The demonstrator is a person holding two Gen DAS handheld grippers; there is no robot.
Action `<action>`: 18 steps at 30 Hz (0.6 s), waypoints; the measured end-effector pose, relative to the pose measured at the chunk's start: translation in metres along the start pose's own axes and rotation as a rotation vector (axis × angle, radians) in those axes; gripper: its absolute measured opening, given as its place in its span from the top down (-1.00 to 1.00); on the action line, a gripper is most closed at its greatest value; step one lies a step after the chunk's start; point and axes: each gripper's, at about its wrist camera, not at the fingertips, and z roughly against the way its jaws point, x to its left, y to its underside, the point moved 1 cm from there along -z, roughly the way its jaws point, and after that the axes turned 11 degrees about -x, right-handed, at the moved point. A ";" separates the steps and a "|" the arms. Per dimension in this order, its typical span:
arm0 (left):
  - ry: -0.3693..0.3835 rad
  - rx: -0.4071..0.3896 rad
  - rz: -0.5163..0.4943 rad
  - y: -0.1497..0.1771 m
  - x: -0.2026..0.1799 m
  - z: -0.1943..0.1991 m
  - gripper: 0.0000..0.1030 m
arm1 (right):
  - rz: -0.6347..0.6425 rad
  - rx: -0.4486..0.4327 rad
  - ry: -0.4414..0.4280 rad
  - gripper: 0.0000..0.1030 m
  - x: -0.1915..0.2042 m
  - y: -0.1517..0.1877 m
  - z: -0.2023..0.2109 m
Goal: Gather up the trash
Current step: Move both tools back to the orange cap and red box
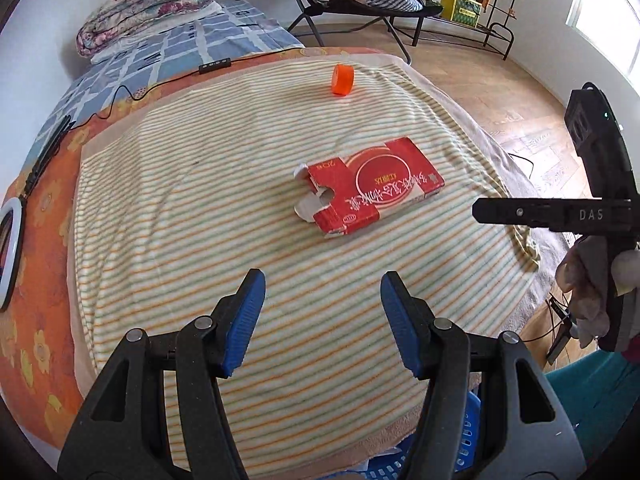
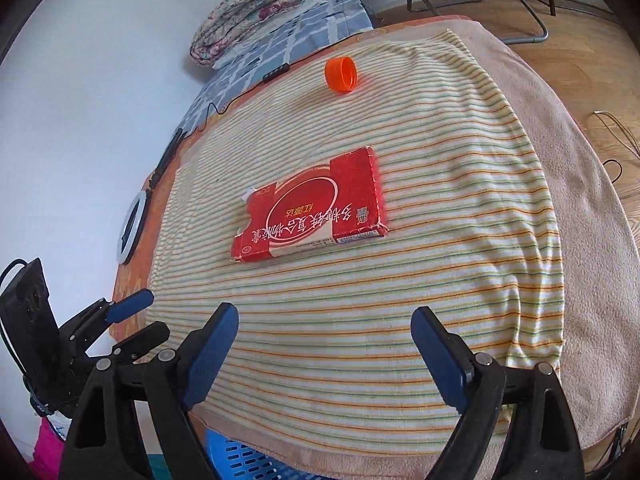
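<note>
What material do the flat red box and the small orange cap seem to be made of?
Flat red box: printed cardboard, slightly glossy; its torn end shows pale, fibrous edges. Small orange cap: probably smooth moulded plastic, with an even colour and a thin round wall.

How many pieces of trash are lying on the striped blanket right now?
2: a flattened red carton mid-blanket, and an orange bottle cap beyond it near the far edge. None else shows.
</note>
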 end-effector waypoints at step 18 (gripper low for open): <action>0.083 -0.039 0.045 -0.161 0.018 -0.107 -0.20 | 0.372 -0.042 -0.177 -0.71 0.019 -0.097 -0.080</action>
